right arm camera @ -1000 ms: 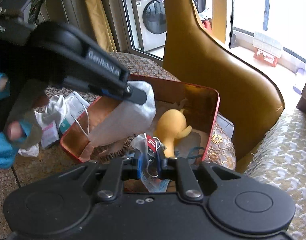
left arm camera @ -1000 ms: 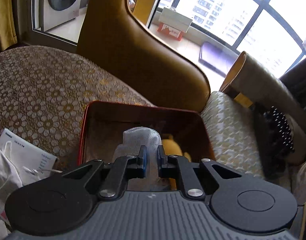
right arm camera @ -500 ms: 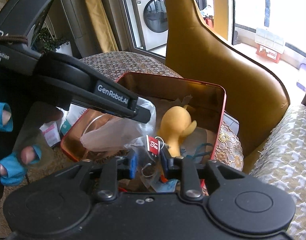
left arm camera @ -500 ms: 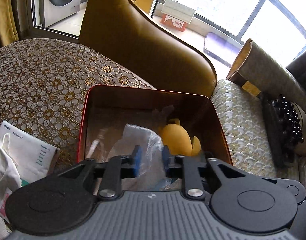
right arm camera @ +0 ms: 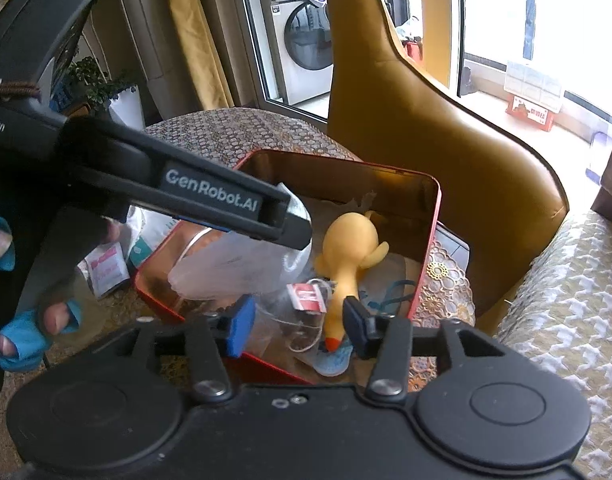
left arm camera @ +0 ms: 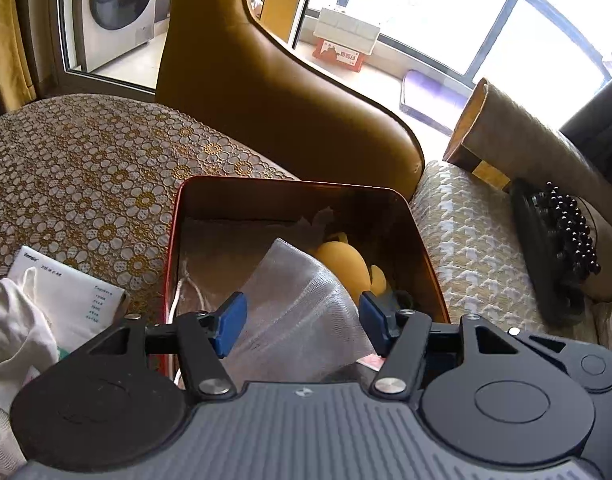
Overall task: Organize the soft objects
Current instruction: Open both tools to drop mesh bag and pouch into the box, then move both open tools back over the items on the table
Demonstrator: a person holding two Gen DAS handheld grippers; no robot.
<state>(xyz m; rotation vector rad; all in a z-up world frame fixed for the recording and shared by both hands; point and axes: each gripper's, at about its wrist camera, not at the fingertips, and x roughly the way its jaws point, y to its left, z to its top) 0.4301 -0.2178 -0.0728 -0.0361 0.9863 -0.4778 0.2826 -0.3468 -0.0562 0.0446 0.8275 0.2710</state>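
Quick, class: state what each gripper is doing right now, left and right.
Left gripper: jaws opening, pads clear of the clear plastic bag between them.
Right gripper: jaws opening, gripping nothing; the red tag lies between them.

You have one red tin; in it, one yellow duck, one mesh bag, one red tag; beside its left edge, one leaflet and one white cloth; two grippers.

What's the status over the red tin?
Left claw opening, mesh bag between pads. Right claw opening, nothing gripped. Yellow toy lying in tin. Nothing blocking.
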